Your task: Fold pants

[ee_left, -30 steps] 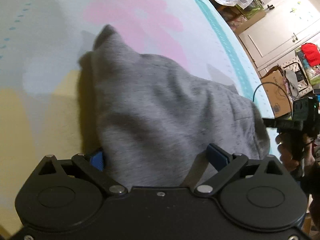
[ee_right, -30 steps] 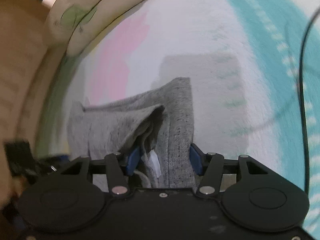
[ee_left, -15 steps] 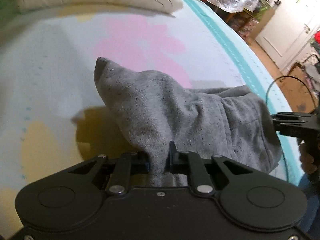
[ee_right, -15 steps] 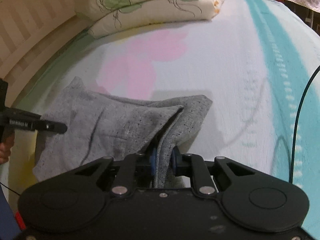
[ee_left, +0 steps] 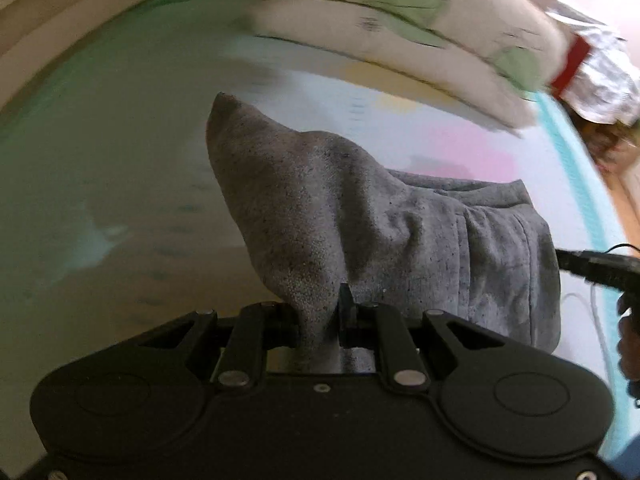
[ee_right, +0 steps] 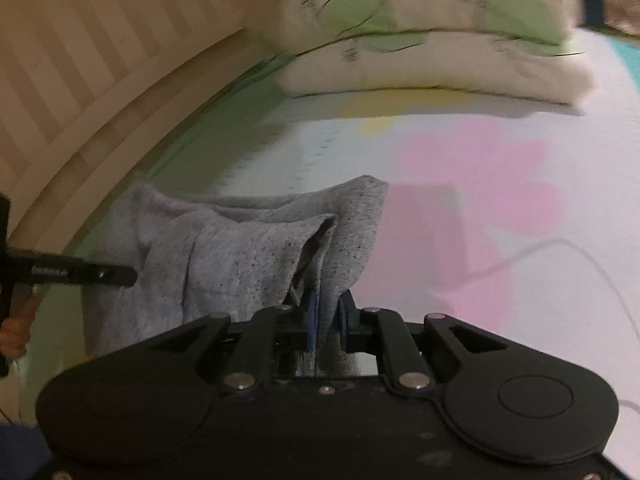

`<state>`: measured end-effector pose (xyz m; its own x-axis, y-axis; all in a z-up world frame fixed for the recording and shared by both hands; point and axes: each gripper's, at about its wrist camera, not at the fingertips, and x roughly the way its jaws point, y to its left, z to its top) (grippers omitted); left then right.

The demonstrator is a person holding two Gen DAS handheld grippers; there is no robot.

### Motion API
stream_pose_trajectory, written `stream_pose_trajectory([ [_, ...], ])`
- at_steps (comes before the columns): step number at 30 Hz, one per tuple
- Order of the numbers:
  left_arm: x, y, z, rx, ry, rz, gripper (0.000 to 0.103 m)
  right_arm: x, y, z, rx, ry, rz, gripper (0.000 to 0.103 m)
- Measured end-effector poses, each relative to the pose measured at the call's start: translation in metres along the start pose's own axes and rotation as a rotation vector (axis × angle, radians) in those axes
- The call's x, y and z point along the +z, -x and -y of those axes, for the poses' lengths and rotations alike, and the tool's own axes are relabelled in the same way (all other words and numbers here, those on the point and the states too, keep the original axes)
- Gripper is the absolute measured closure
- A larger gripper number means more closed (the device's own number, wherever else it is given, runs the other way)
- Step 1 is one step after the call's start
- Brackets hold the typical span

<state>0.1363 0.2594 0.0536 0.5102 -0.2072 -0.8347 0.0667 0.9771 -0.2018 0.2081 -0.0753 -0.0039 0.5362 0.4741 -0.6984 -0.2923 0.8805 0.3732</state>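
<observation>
1. While I look through the left wrist camera, my left gripper (ee_left: pixel 320 320) is clenched on a bunched fold of the grey sweatpants (ee_left: pixel 360 220), the cloth pinched tight between its pads.
2. From that grip the pants rise in a peaked ridge above the bedsheet (ee_left: pixel 100 200), and the rest sags to the right in soft wrinkles, with a gathered band showing there.
3. Compared with half a second ago, this view has swung toward the head of the bed: the stacked pillows (ee_left: pixel 420 40) with green leaf prints now fill the top, and the sheet under the pants looks green rather than yellow.
4. At the right edge I see the tip of my right gripper (ee_left: pixel 592 264) at the far side of the cloth, with a hand (ee_left: pixel 630 344) below it.
5. Through the right wrist camera, the right gripper (ee_right: pixel 326 320) has its jaws closing on a layered edge of the same pants (ee_right: pixel 240 256), the blue pads pressing the fabric.
6. The layers gape open just above the pads, so I see a dark pocket between them.
7. The pillows (ee_right: pixel 420 40) and the striped headboard (ee_right: pixel 80 60) are nearer and larger than half a second ago, and the pants hang off the sheet between both grips.
8. My left gripper (ee_right: pixel 120 276) pokes in from the left edge, touching the cloth.
</observation>
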Motion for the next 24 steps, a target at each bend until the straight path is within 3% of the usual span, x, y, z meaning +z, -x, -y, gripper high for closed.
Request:
stream_pose_trajectory([
  [3, -0.007, -0.027, -0.031, 0.099, 0.039, -0.044, 0.071, 0.015, -0.046, -0.014, -0.043, -0.022, -0.009, 0.098],
  [6, -0.018, -0.045, -0.053, 0.201, 0.098, -0.053, 0.064, 0.025, -0.08, -0.015, -0.148, -0.072, -0.058, 0.094],
  [8, -0.025, -0.033, -0.06, 0.219, 0.145, -0.006, 0.063, 0.025, -0.077, -0.027, -0.208, -0.016, -0.008, 0.094],
  [9, -0.027, -0.024, -0.059, 0.276, 0.14, 0.03, 0.063, 0.023, -0.069, -0.039, -0.213, 0.028, 0.029, 0.092],
  [12, -0.026, -0.004, -0.037, 0.399, 0.064, 0.151, 0.062, 0.017, -0.052, -0.071, -0.13, 0.098, 0.1, 0.091],
  [14, -0.02, -0.003, -0.023, 0.348, 0.01, 0.193, 0.057, 0.014, -0.055, -0.094, -0.033, 0.137, 0.086, 0.091],
  [16, -0.012, -0.015, -0.009, 0.303, -0.019, 0.177, 0.052, 0.008, -0.068, -0.116, 0.015, 0.192, 0.046, 0.091],
  [18, -0.008, -0.034, -0.004, 0.299, -0.025, 0.155, 0.052, 0.0, -0.084, -0.129, 0.003, 0.252, 0.014, 0.091],
  [20, -0.003, -0.059, -0.008, 0.32, -0.012, 0.095, 0.053, -0.006, -0.101, -0.126, -0.065, 0.265, -0.026, 0.093],
  [21, -0.008, -0.07, -0.013, 0.336, -0.011, 0.06, 0.052, -0.006, -0.107, -0.117, -0.092, 0.25, -0.044, 0.103],
  [24, -0.02, -0.079, -0.012, 0.377, -0.069, 0.077, 0.051, -0.008, -0.121, -0.094, -0.053, 0.161, -0.103, 0.103],
])
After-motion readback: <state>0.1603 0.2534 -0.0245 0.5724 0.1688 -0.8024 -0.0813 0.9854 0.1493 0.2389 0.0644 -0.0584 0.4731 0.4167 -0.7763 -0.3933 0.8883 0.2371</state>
